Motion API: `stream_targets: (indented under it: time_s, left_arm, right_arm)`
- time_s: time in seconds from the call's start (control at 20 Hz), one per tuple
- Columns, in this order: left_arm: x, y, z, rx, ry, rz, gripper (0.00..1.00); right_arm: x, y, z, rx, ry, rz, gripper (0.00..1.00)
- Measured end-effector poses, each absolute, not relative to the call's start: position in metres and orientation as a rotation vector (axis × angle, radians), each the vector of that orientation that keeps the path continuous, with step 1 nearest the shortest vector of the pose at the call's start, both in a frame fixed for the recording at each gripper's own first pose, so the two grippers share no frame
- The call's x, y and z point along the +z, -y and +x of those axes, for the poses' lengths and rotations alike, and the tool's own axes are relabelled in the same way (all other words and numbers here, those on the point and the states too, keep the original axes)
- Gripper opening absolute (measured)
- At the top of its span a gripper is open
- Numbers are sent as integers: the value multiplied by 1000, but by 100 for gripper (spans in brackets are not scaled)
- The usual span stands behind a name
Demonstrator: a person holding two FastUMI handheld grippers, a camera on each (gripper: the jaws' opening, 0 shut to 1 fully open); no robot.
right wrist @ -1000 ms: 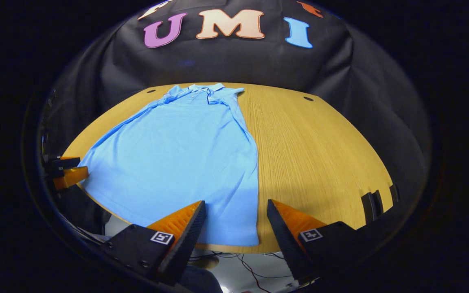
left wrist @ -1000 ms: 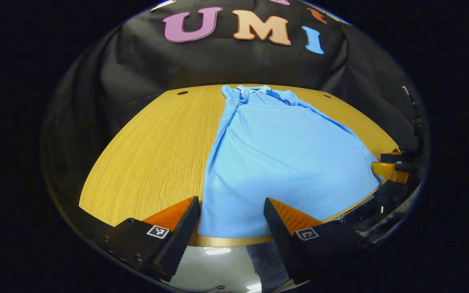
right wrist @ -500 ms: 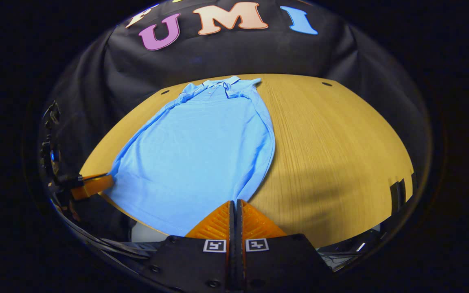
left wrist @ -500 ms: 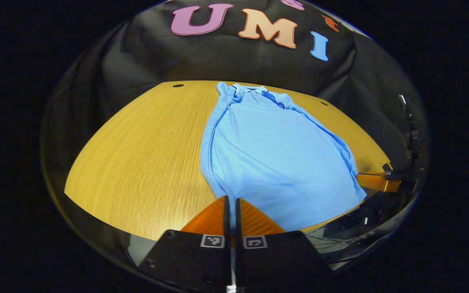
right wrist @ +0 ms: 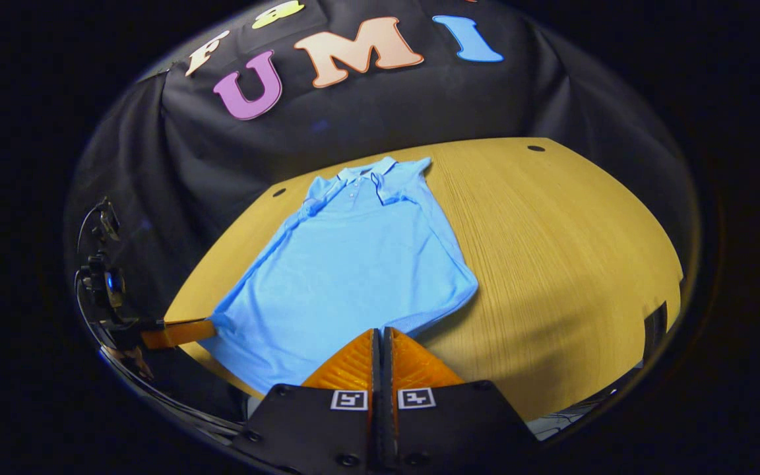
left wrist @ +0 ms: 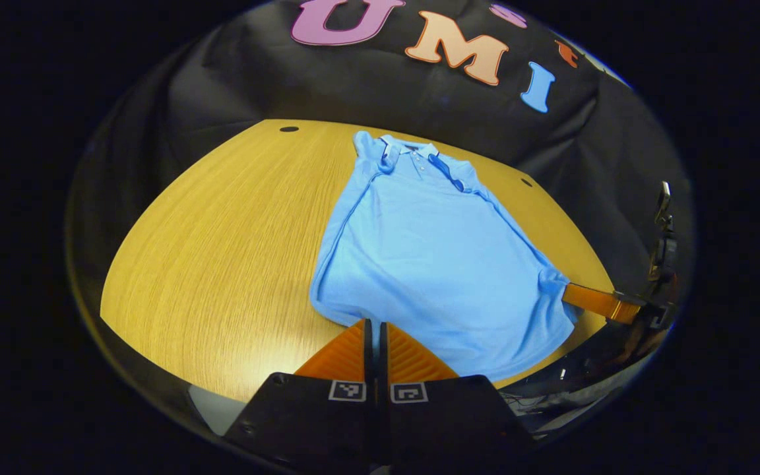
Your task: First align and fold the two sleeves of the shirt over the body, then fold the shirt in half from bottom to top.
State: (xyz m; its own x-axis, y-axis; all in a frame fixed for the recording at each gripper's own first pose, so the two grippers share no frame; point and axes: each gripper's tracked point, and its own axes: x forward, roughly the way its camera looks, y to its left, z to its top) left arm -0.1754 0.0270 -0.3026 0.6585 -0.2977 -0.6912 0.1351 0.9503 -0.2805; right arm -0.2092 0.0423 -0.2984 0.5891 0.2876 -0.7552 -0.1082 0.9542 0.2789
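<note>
Left gripper view: the left gripper [left wrist: 372, 326] has its fingers pressed together on the near left hem corner of the blue shirt [left wrist: 433, 257], which lies on the wooden table [left wrist: 221, 251], collar far. Right gripper view: the right gripper [right wrist: 380, 333] likewise pinches the shirt's near right hem corner, lifted slightly

On the table [left wrist: 221, 251], the side left of the shirt [left wrist: 419, 257] is bare wood up to the far edge. The right side [right wrist: 571, 251] is free too. The black cloth wall [right wrist: 367, 125] closes the far edge.
</note>
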Motion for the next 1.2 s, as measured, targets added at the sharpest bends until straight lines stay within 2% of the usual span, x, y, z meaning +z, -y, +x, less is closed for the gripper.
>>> stream_targets:
  time_s: [0.6, 0.7, 0.95, 1.2]
  left_arm:
    - [-230, -27, -24, -227, -684, -241, 2]
    - [-224, -28, 6, -228, -658, -229, 0]
    - [-222, -40, 85, -203, -626, -249, 0]
    - [-233, -40, 159, -214, -619, -203, 0]
  right_arm:
    - [-241, -55, -39, 194, -713, 333, 0]
    - [-238, -59, -9, 196, -693, 342, 3]
    - [-249, -72, 64, 197, -659, 329, 2]
    - [-274, -67, 130, 145, -649, 305, 2]
